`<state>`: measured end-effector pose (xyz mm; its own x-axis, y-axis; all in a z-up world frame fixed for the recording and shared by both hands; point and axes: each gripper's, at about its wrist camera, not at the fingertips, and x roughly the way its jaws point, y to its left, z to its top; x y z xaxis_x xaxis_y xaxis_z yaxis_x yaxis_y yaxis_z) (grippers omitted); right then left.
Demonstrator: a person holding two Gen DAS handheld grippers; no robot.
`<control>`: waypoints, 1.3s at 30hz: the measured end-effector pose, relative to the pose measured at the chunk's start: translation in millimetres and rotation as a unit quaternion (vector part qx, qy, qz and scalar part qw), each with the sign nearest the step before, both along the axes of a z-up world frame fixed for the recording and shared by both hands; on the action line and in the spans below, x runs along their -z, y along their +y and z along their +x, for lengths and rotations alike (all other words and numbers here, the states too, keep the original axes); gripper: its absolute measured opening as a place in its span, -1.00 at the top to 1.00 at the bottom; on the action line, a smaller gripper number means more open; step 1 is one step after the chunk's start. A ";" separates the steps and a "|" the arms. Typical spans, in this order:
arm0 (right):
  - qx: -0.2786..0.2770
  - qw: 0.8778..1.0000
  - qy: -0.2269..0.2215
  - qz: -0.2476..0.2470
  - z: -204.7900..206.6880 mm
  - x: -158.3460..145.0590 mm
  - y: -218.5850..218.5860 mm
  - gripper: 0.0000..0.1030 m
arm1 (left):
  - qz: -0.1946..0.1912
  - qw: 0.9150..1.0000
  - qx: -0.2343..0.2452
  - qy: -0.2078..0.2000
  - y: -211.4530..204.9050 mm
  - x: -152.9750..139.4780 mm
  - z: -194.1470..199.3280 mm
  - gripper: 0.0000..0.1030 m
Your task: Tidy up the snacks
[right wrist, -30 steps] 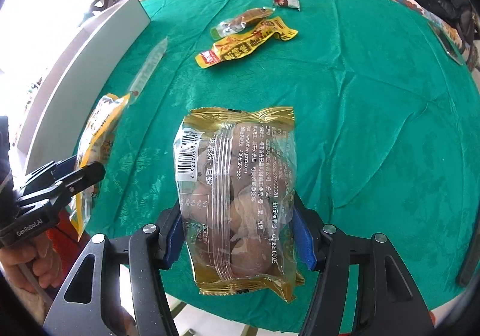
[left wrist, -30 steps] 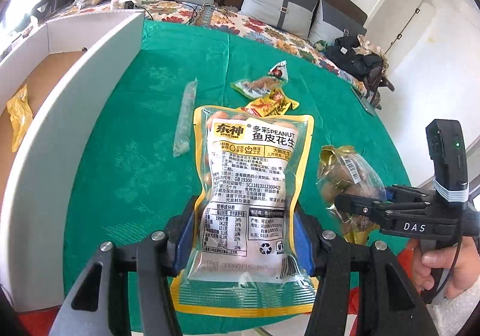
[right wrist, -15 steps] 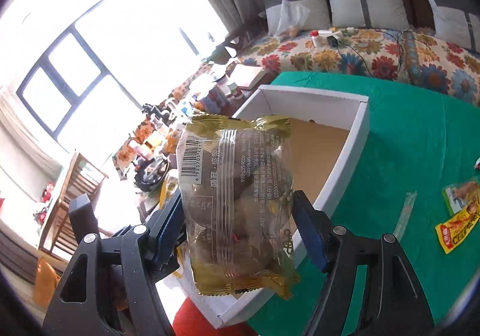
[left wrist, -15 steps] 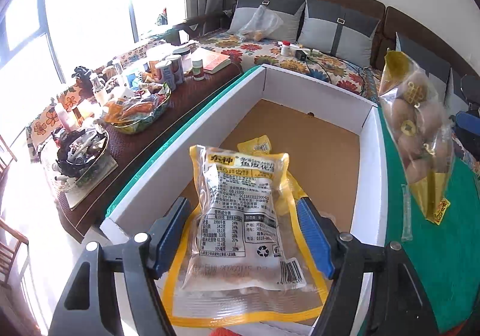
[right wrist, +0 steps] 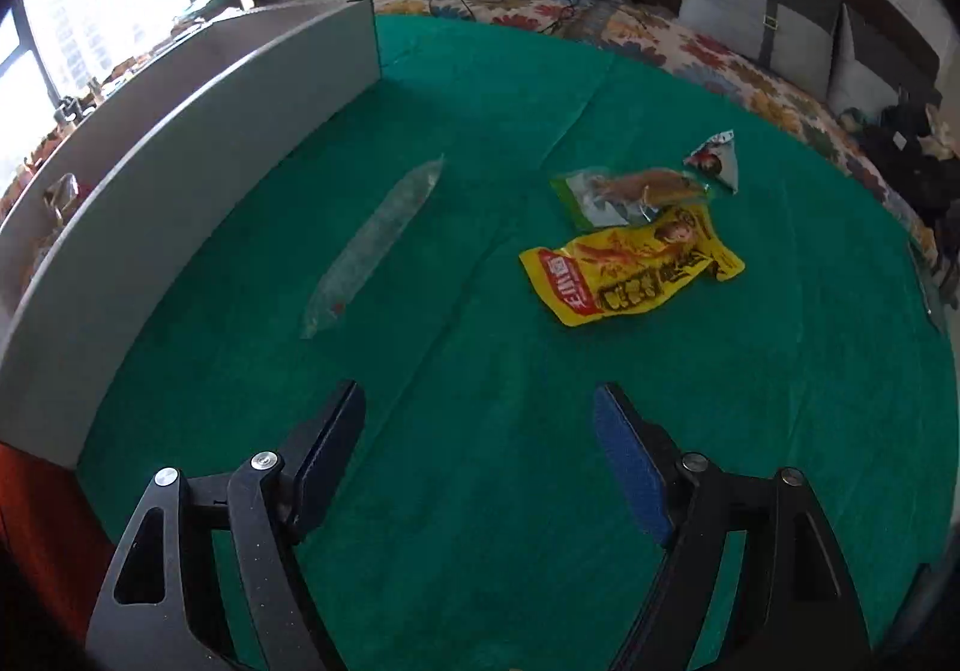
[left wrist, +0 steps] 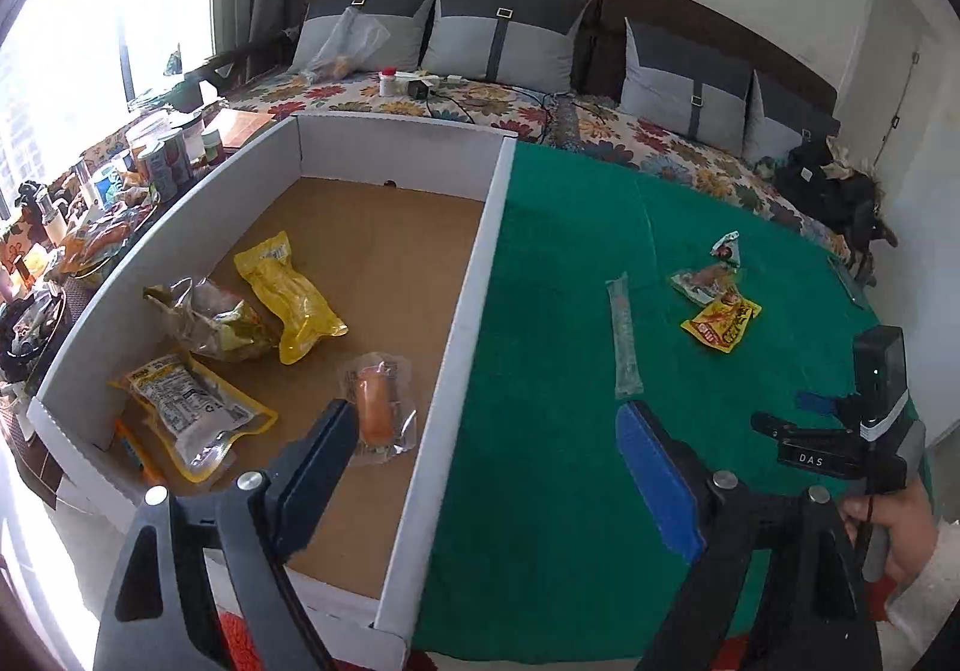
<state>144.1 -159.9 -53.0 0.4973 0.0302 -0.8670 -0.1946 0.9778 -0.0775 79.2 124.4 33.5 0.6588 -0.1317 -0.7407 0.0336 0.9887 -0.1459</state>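
My left gripper (left wrist: pixel 486 467) hovers over the right wall of the white box (left wrist: pixel 474 275), its jaws opening with nothing between them. On the box floor lie the peanut bag (left wrist: pixel 192 413), the gold egg bag (left wrist: pixel 207 317), a yellow pack (left wrist: pixel 288 296) and a clear pack with an orange snack (left wrist: pixel 378 407). My right gripper (right wrist: pixel 480 455) is above the green tablecloth (right wrist: pixel 540 401), jaws opening and empty. Ahead of it lie a long clear stick (right wrist: pixel 378 239), a yellow pouch (right wrist: pixel 630 266), a green-edged clear pack (right wrist: pixel 624 191) and a small triangular pack (right wrist: pixel 714 161).
The box's tall white wall (right wrist: pixel 180 191) runs along the left of the table. A sofa with grey cushions (left wrist: pixel 504 41) stands behind. A cluttered side table (left wrist: pixel 90 203) sits by the window at left. A hand (left wrist: pixel 894 521) holds the right gripper at the table's near right edge.
Both grippers have opened and let go of their bags, which now lie in the box. The right gripper has swung from the box back over the table. The left has drawn back and turned right.
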 end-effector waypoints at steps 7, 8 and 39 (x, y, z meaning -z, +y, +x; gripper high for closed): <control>0.132 0.991 -0.032 0.005 -37.1 20.7 -126.7 -0.57 | 0.039 0.987 0.136 0.070 -141.0 68.4 22.5 -0.90; 0.142 0.989 -0.041 0.014 -39.8 21.3 -136.6 -0.58 | 0.050 0.985 0.141 0.080 -153.5 81.8 27.1 -0.90; 0.172 0.982 -0.075 0.019 -46.7 25.8 -151.0 -0.81 | 0.072 0.992 0.087 0.050 -180.2 150.4 66.3 -1.00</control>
<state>97.4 -310.9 -78.8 0.6061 -0.1306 -0.7846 0.1582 0.9865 -0.0420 145.5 -55.8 -116.9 0.5575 -0.1248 -0.8208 0.1981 0.9801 -0.0144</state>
